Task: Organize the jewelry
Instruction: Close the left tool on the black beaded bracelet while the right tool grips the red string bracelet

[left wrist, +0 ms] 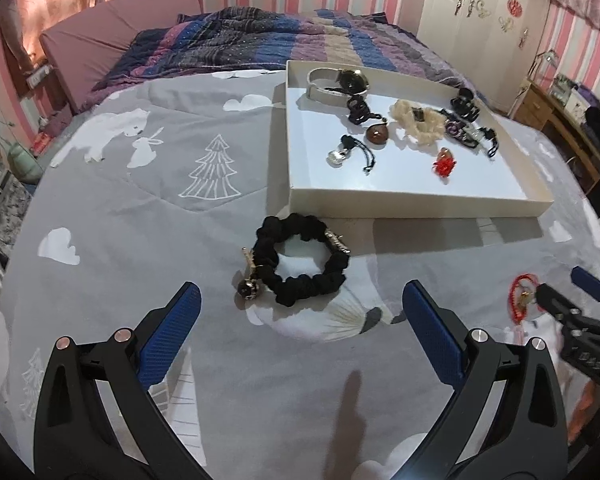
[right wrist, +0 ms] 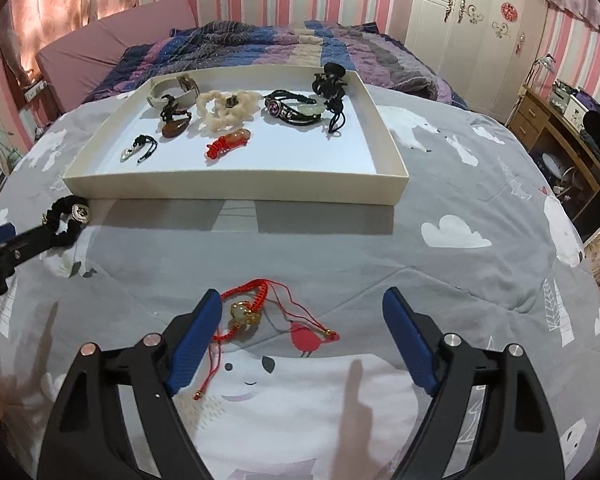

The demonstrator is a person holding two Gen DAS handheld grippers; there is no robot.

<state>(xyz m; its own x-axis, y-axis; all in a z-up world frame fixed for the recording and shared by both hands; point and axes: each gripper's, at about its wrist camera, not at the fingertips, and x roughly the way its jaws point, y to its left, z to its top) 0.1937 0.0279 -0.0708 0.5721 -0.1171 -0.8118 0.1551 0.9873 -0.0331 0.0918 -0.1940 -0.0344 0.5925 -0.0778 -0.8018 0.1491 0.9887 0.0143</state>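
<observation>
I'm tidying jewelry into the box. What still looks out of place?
Two pieces lie on the bedspread outside the white box: the black scrunchie bracelet ahead of the open left claw, and the red cord bracelet by the open right claw.

Bare grey printed bedspread point(right wrist: 460, 280) is lying open between the grippers and the shallow white cardboard tray point(right wrist: 236, 190), whose low front wall is blocking level entry.
</observation>
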